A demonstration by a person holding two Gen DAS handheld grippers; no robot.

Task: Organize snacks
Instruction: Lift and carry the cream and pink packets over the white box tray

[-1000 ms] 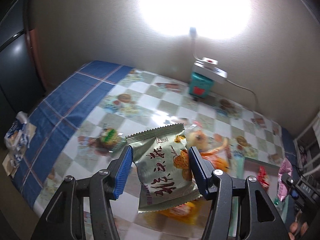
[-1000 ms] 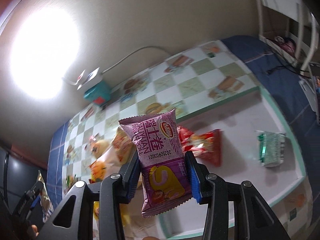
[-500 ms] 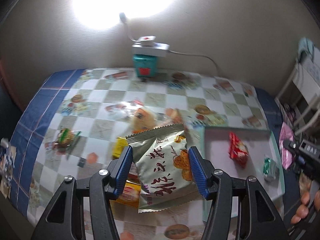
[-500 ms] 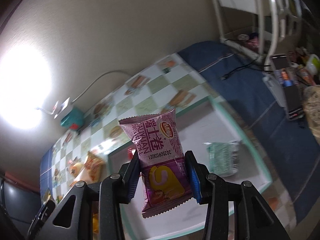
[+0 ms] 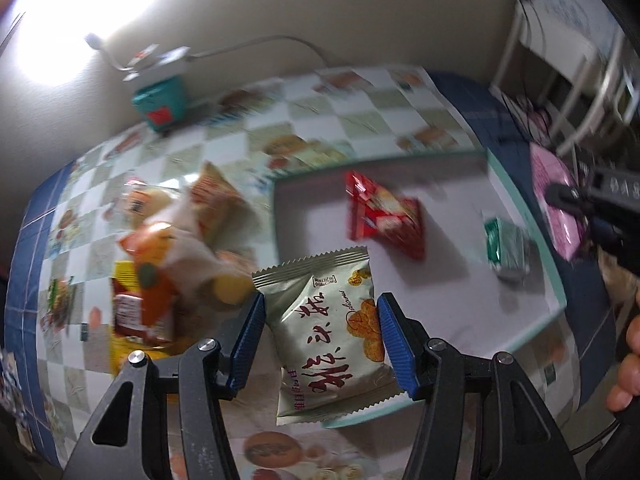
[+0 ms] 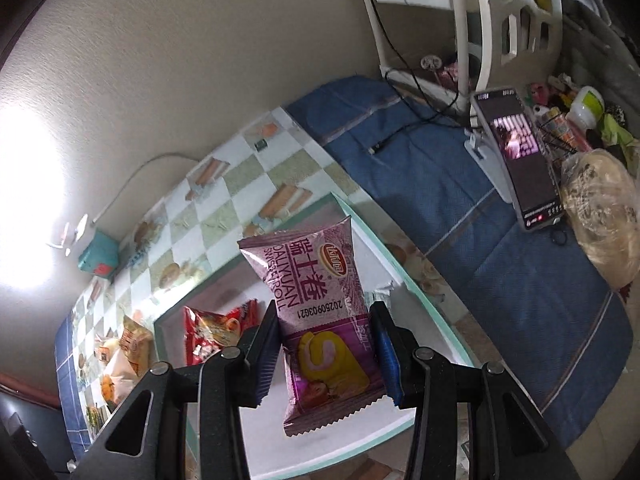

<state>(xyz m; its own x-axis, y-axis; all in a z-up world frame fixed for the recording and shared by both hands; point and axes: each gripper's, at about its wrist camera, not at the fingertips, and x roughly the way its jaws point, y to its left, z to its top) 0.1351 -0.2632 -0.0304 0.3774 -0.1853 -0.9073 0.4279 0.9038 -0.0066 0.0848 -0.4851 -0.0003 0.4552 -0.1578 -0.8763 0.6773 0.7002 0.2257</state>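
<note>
Left gripper (image 5: pixel 320 340) jaws clench a silver foil cookie packet (image 5: pixel 328 336); right gripper (image 6: pixel 325 354) jaws clench a purple swiss-roll wrapper (image 6: pixel 316 308) above the white teal-rimmed tray (image 6: pixel 424 296).

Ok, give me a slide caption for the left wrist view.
Left gripper holds a silver snack packet over the tray, red packet and green packet already inside.

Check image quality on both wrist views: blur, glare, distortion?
Left wrist: background motion-blurred, tray and red pack smeared; silver pack in the left gripper stays sharp; lamp glare top left. Right wrist: sharp overall, print on the pink pack readable; glare blows out the wall at left. Both: strong fisheye bending.
</note>
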